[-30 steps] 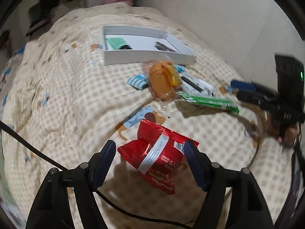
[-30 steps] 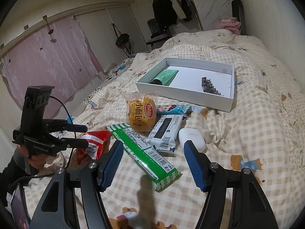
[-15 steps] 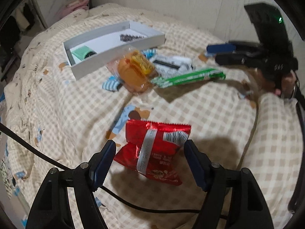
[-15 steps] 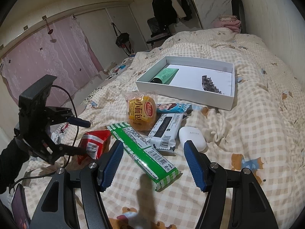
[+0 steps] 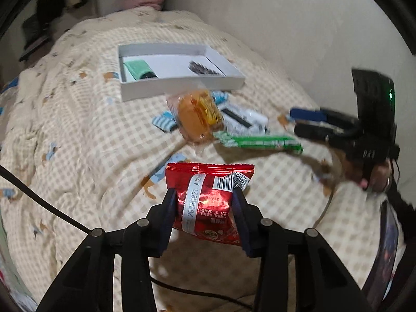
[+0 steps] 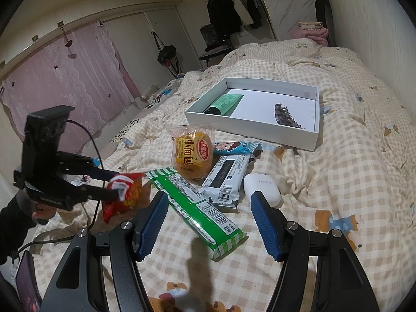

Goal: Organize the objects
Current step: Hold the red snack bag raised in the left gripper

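The checked quilt (image 6: 351,182) covers the bed and carries every item. On it, toward the far end, lies the white shallow box (image 6: 249,127), open-topped. Inside the box, the green tube (image 6: 226,102) lies at the left end, and the dark hair claw (image 6: 284,117) lies toward the right end, well apart from the tube.

In front of the box lies a cluster of packets. The long green packet (image 6: 197,208) lies diagonally, its near end between the fingers of the right gripper (image 6: 206,223) in that view but below them on the quilt. The bun in clear wrap (image 6: 193,153) rests against the far end of the green packet. The white-and-black wrapper (image 6: 226,179) lies just beside the bun, and the blue cartoon wrapper (image 6: 236,147) lies behind it, near the box wall. The white earbud case (image 6: 262,189) sits just beside the white-and-black wrapper, on its right.

The left gripper (image 5: 205,208) has its jaws closing, with both pads pressed on the sides of the red snack packet (image 5: 208,197). The packet stands upright between the pads, barcode side toward the camera, and appears lifted off the quilt, left of the cluster.

The right gripper's jaws stand apart with nothing gripped.
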A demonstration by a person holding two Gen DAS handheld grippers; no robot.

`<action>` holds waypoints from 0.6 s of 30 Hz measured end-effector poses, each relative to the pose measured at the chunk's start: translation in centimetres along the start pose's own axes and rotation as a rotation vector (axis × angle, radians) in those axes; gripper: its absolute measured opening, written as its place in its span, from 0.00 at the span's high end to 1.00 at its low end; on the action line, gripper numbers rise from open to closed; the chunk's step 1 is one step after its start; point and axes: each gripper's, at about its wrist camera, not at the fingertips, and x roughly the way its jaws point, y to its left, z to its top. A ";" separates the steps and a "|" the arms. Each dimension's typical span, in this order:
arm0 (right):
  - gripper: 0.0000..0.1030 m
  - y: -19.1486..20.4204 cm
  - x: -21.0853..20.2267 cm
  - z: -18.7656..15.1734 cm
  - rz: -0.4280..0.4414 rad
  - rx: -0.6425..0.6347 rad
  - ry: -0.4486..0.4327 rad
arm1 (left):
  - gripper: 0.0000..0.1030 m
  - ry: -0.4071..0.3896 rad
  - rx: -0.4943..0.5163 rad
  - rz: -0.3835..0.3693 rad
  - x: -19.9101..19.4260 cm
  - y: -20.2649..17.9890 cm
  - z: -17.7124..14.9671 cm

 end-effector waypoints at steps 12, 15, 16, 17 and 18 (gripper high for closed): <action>0.35 -0.1 0.0 0.0 0.002 0.000 -0.005 | 0.56 -0.112 -0.221 0.037 0.6 0.6 1.7; 0.35 -0.1 0.0 0.0 0.003 0.000 -0.004 | 0.55 -0.121 -0.208 0.049 1.5 -0.3 1.3; 0.34 -0.2 0.0 0.0 0.004 0.001 -0.003 | 0.55 -0.124 -0.213 0.038 1.8 -0.4 1.1; 0.34 -0.2 0.1 0.0 0.004 0.002 -0.002 | 0.55 -0.121 -0.218 0.027 2.1 -0.4 0.9; 0.34 -0.2 0.1 -0.1 0.004 0.003 -0.001 | 0.55 -0.113 -0.227 0.034 2.3 -0.5 0.7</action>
